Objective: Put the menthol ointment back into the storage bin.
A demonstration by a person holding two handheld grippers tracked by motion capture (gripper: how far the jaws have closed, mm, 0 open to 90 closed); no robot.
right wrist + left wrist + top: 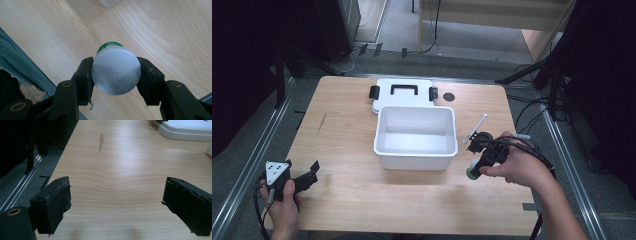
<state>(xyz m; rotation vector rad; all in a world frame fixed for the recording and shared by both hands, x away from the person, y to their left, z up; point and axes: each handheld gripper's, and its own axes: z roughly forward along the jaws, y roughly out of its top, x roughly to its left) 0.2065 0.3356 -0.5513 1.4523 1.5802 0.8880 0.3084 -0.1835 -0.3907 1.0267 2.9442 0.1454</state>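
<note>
Centrally, the wooden table point(362, 195) carries a white open bin point(416, 136), with its white lid point(402, 93) lying flat just beyond the far rim, black handle up. A thin white stick point(477, 126) lies to the right of the bin. The right gripper point(475, 167) is held near the bin's near right corner; its jaws are closed against both sides of a small round container point(116, 71) with a grey cap and green band, held above the tabletop. The left gripper point(309, 175) sits at the near left, jaws spread wide with nothing between them, over bare wood.
</note>
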